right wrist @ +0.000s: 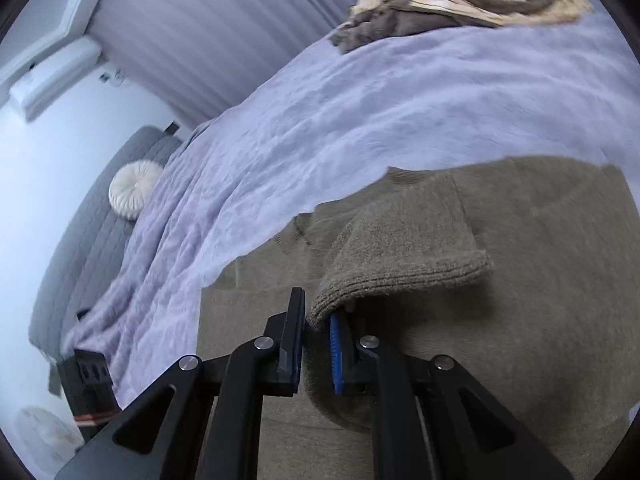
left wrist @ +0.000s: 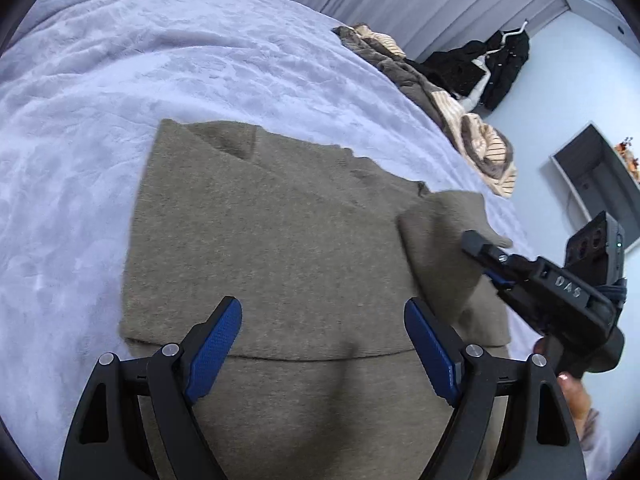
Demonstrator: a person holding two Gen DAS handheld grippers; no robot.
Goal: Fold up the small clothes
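1. Left gripper (left wrist: 322, 344): jaws spread wide, empty, poised over the sweater.
2. Right gripper (right wrist: 316, 344): jaws nearly together, a sleeve cuff (right wrist: 400, 276) between the pads.
3. Olive knit sweater (left wrist: 260, 232): lies flat on the lavender blanket (left wrist: 140, 80), one sleeve folded onto the body.
4. Heap of clothes (left wrist: 460, 120): far edge of the bed.

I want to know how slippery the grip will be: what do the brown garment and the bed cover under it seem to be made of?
Brown garment: looks like a thick knit, wool or a blend, matte and fuzzy, with a ribbed cuff at the right gripper.
Bed cover: seems plush fleece or faux fur, pale lavender, with soft crushed nap.
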